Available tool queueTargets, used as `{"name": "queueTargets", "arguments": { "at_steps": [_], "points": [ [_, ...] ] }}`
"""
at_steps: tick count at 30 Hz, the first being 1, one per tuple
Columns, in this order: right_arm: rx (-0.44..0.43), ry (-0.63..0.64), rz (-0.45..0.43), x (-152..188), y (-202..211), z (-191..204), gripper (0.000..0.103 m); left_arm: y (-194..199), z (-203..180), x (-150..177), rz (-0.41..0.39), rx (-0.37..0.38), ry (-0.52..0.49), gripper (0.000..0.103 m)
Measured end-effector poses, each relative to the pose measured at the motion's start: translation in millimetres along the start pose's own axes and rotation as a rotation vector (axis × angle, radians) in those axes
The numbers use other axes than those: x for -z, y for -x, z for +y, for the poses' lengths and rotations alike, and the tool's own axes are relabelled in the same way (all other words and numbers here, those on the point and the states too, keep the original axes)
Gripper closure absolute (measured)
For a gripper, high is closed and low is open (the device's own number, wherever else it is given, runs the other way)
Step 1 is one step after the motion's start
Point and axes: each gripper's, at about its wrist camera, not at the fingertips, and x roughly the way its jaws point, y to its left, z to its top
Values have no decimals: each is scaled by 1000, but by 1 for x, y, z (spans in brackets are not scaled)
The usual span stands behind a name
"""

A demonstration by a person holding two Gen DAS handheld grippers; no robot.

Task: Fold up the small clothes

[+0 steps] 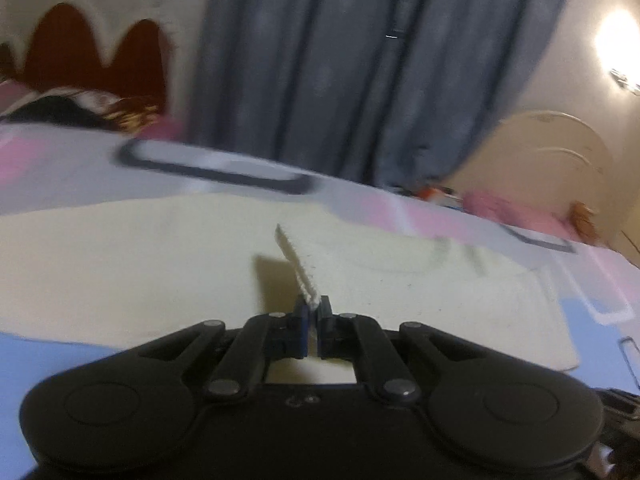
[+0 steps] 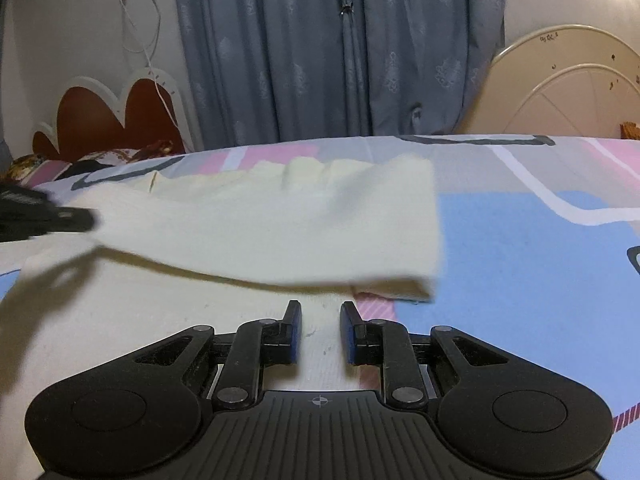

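Dim, warm indoor light; in the left wrist view a wall lamp [image 1: 616, 42] glares at upper right and motion blur smears the curtain [image 1: 360, 72] and bed [image 1: 60, 160]. The right wrist view is sharper, with a soft shadow under the lifted cloth [image 2: 280, 220]. Fisheye distortion bends both views at the edges.

A pale cream garment [image 2: 256, 220] lies spread on the bed [image 2: 520, 248], one edge lifted and folded over its lower part.

Grey-blue curtains [image 2: 340, 52] are hung between cream walls [image 2: 72, 20], flanked by a red scalloped headboard [image 2: 108, 116] and a lit lamp [image 1: 616, 40].
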Motion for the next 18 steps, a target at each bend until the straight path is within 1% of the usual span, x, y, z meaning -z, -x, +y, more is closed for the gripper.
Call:
{"name": "queueTargets", "arguments": {
  "at_steps": [1,3,6,9,14,18],
  "points": [
    [0,-2,-2,0,-1,0,81,1,11,1,8,-18,17,100],
    [2,-8,-4,0,-6,2,81,0,21,2,20,-35,31,100],
    [1,-17,-2,-3,-10,3,81,0,20,6,11,-50,9,100],
    [1,-6,3,-3,-10,0,81,-1,22,5,3,-55,19,100],
    [5,8,5,-1,-9,-1,81,-1,28,10,16,-69,17,100],
    [7,6,3,0,-7,0,81,-4,32,7,18,-65,6,100]
  ]
}}
